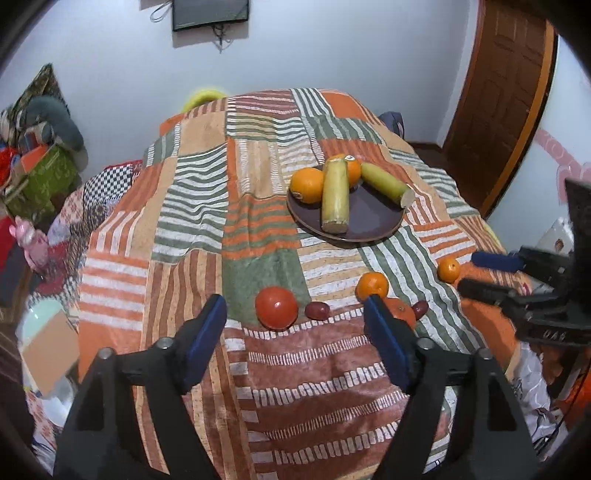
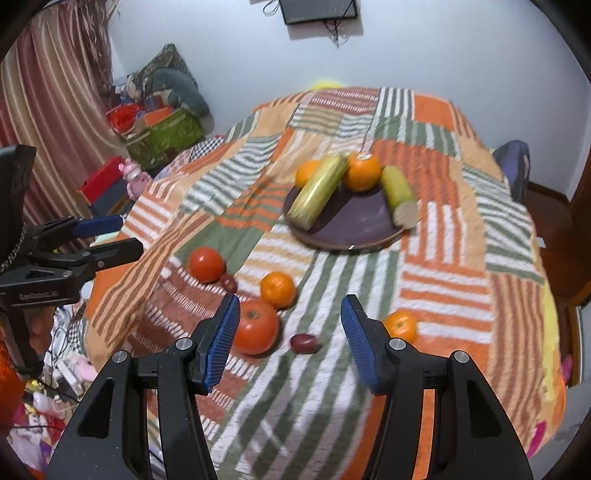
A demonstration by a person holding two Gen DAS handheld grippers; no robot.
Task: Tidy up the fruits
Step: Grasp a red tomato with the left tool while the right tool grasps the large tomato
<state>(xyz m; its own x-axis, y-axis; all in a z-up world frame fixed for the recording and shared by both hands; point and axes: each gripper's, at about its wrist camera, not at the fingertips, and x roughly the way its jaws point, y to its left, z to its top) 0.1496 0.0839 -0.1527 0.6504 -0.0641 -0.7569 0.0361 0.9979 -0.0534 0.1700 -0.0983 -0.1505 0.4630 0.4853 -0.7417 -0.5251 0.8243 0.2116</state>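
Note:
A dark plate (image 1: 369,221) (image 2: 354,225) on the patchwork cloth holds two oranges (image 1: 307,184) (image 2: 362,172) and two yellow-green cane pieces (image 1: 335,197) (image 2: 318,190). Loose on the cloth lie a red tomato (image 1: 276,308) (image 2: 206,264), a bigger tomato (image 2: 255,326), mandarins (image 1: 372,285) (image 2: 277,289) (image 2: 400,325) and small dark red fruits (image 1: 317,310) (image 2: 305,342). My left gripper (image 1: 295,314) is open, above the cloth just before the tomato. My right gripper (image 2: 290,317) is open, over a dark red fruit, beside the bigger tomato.
The cloth-covered table (image 2: 461,277) drops off at its edges. Boxes, toys and a cushion (image 2: 162,122) stand at the left by a striped curtain (image 2: 55,92). A wooden door (image 1: 506,99) is at the right. A monitor (image 1: 210,13) hangs on the wall.

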